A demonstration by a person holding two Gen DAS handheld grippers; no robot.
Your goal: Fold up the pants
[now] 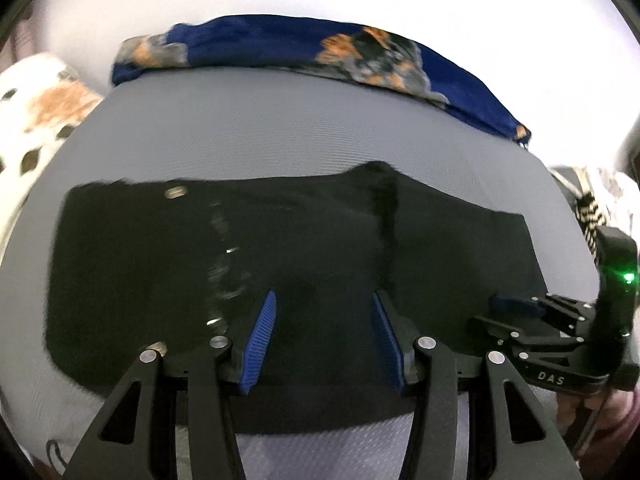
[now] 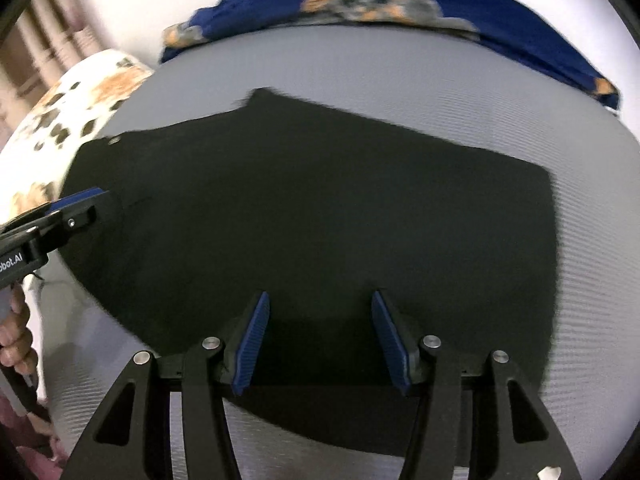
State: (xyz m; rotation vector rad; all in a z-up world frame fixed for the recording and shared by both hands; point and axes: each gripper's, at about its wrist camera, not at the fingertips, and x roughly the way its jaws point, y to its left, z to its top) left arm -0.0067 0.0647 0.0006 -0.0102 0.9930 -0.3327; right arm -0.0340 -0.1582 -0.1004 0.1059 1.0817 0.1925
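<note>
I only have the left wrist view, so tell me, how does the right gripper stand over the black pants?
Observer: The right gripper is open, its blue pads apart above the near part of the pants, holding nothing.
Operator: What's on the far right end of the pants?
Observer: The right wrist view shows a straight edge there, lying flat on the grey surface.
Operator: And my left gripper, seen from outside?
Observer: The left gripper sits at the left end of the pants; whether it touches the cloth is unclear. The left hand grips its handle.
</note>
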